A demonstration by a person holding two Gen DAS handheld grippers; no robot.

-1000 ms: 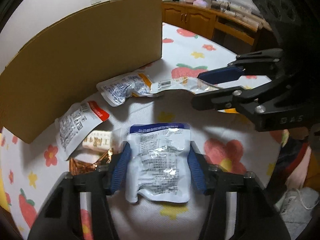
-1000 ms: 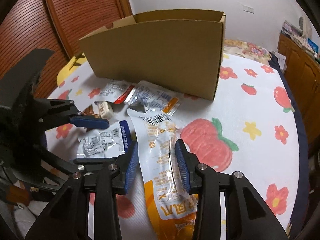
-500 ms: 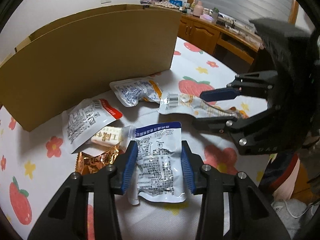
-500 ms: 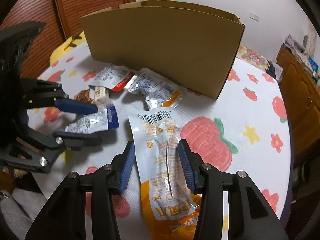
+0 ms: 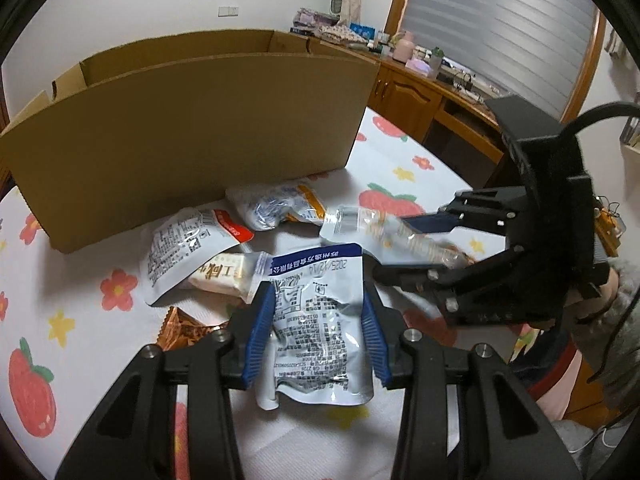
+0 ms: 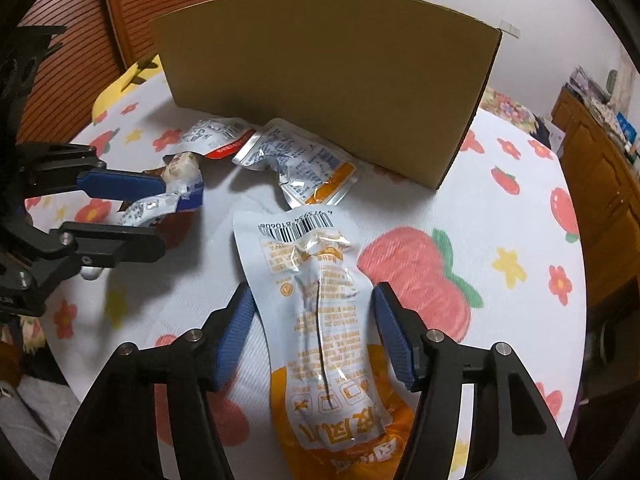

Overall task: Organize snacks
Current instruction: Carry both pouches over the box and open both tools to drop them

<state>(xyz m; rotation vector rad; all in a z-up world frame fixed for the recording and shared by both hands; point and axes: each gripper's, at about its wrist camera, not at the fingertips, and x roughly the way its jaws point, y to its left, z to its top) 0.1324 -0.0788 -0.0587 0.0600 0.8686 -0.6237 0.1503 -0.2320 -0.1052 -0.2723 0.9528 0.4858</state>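
Note:
My left gripper (image 5: 318, 300) is shut on a silver pouch with a blue top band (image 5: 320, 320), held a little above the flowered tablecloth (image 5: 80, 320); the right wrist view shows that pouch (image 6: 160, 206) crumpled between the left gripper's (image 6: 160, 214) pads. My right gripper (image 6: 312, 300) is opening. A long white and orange pouch (image 6: 316, 312) lies between its jaws, with small gaps to both blue pads. In the left wrist view this pouch (image 5: 384, 236) looks blurred inside the right gripper (image 5: 392, 246).
An open cardboard box (image 5: 192, 128) stands just behind the snacks. Before it lie a red-topped silver pouch (image 5: 188, 248), an orange-cornered silver pouch (image 5: 276, 204), a cream bar (image 5: 220, 274) and a copper wrapper (image 5: 184, 328). A wooden cabinet (image 5: 416, 100) stands beyond the table.
The right jaws have spread away from the orange pouch they were pinching. The left gripper has risen slightly and rolled with the blue-topped pouch still in it, and the box's open top has come into view.

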